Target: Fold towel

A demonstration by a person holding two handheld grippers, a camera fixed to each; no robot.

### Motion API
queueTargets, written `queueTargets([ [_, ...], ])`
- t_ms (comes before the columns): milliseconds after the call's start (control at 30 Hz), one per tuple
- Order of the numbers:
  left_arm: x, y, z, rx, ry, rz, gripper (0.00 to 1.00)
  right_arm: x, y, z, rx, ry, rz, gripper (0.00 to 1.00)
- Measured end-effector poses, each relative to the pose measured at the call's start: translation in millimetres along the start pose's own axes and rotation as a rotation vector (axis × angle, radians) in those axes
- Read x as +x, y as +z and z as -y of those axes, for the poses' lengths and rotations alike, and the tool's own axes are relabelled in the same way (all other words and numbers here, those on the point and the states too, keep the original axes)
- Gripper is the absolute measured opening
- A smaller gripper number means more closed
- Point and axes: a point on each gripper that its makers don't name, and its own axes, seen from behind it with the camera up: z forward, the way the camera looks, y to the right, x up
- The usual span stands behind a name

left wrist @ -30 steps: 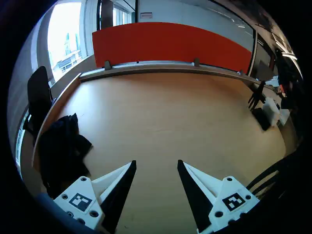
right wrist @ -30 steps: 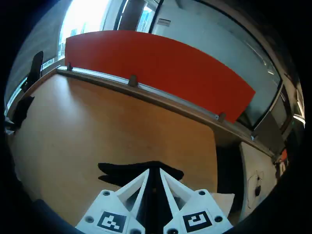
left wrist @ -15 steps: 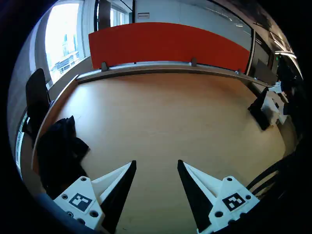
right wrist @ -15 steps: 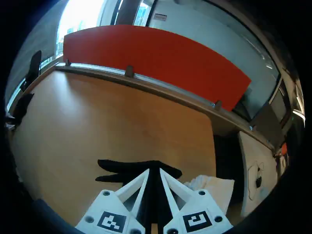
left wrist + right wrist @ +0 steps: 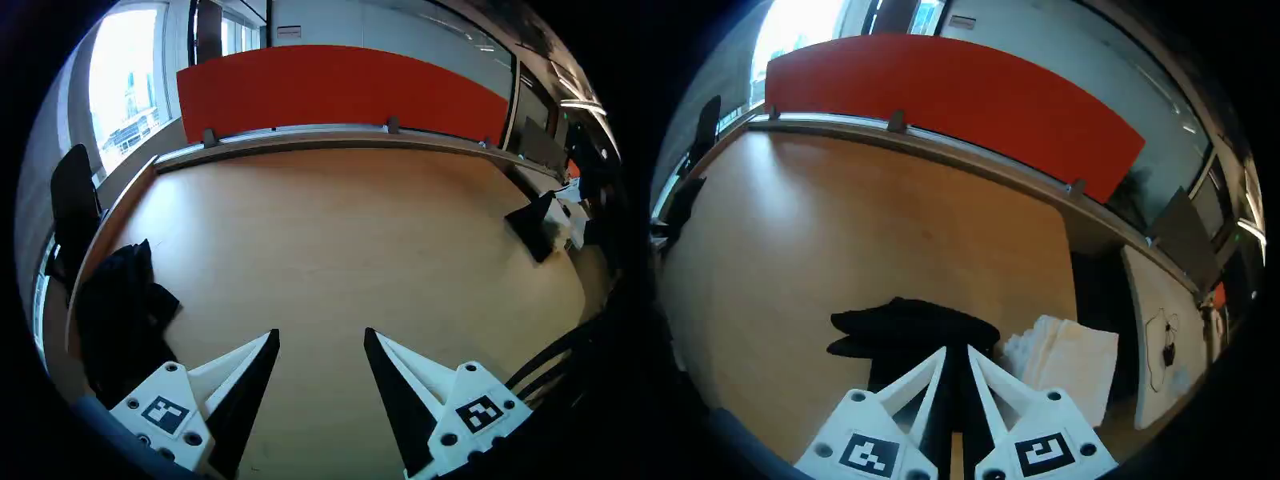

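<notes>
Towel (image 5: 908,328), black and limp, is pinched between the closed fingers of the right gripper (image 5: 957,352), low over the smooth wooden desk (image 5: 840,224) near its right edge. It is now bunched thicker than a moment ago, and more of a white folded cloth (image 5: 1068,360) is revealed just beside it. The left gripper (image 5: 321,332) is held wide apart, empty.

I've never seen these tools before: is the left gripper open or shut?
Open. The left gripper has its two fingers well apart, with bare table showing between them.
</notes>
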Motion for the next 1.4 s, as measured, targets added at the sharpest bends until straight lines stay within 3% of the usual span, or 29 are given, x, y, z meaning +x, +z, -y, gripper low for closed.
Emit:
queueTargets([
  [300, -2, -4.0, 1.7, 0.006, -0.001, -0.001, 0.78, -6, -0.8, -5, -0.010, -0.047, 0.013, 0.04],
  [500, -3, -5.7, 4.3, 0.013, 0.001, 0.000, 0.78, -22, 1.1, -10, -0.020, -0.047, 0.041, 0.04],
  [1000, -1, -8.2, 7.9, 0.022, 0.009, -0.002, 0.78, -83, 8.8, -14, -0.039, -0.001, 0.174, 0.04],
  [1400, 2, -8.8, 9.8, 0.030, 0.025, -0.001, 0.78, -113, 14.6, -15, -0.048, 0.076, 0.225, 0.04],
])
